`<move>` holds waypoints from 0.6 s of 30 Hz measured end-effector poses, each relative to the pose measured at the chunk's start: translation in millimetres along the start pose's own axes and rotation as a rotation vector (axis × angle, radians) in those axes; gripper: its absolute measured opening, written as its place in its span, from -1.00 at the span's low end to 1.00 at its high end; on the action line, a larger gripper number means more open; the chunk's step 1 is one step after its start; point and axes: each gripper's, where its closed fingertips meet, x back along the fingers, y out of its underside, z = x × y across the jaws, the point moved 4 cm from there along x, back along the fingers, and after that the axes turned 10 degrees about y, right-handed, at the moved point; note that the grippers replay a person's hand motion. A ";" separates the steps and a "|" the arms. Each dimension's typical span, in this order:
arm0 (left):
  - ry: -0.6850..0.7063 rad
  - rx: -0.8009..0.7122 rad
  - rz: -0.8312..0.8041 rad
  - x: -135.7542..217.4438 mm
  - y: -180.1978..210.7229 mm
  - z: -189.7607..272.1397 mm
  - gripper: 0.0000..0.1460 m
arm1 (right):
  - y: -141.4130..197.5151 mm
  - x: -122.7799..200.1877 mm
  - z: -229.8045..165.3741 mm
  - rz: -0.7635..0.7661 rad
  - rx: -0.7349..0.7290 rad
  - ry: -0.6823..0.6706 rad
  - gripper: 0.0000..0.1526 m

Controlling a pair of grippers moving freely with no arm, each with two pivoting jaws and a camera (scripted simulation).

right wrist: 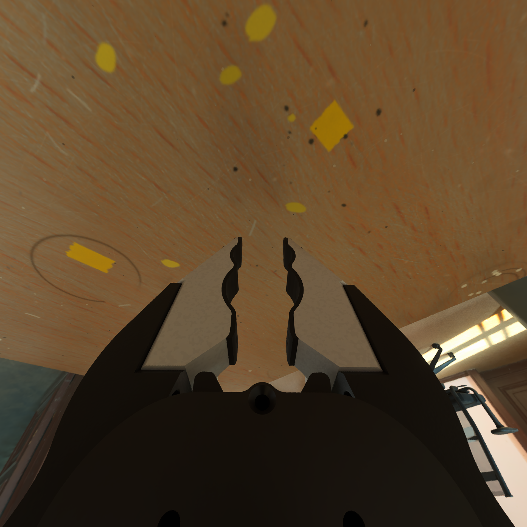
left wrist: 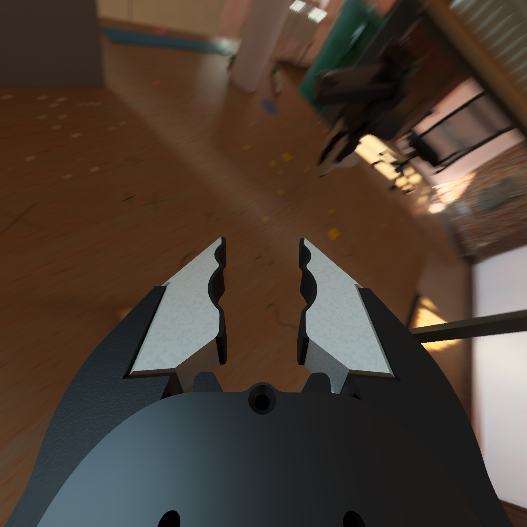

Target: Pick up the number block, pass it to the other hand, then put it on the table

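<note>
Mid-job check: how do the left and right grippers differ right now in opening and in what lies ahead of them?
The left gripper has its fingers spread wider than the right gripper. The left looks along the wooden table toward the blurred room beyond; the right faces the table closely, with yellow tape patches just ahead. Both are open and hold nothing; no number block shows in either view.

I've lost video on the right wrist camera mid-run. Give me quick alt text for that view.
The right tongs, black with pale grey fingers, are open and empty, pointing at a scuffed orange-brown wooden table close ahead. Yellow tape scraps and paint spots and a thin pencilled circle mark the wood; no number block is visible.
</note>
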 end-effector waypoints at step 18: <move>-0.709 0.038 -0.656 -3.1 68.6 -101.8 0.00 | 9.2 76.7 -28.0 0.369 0.032 0.237 -0.50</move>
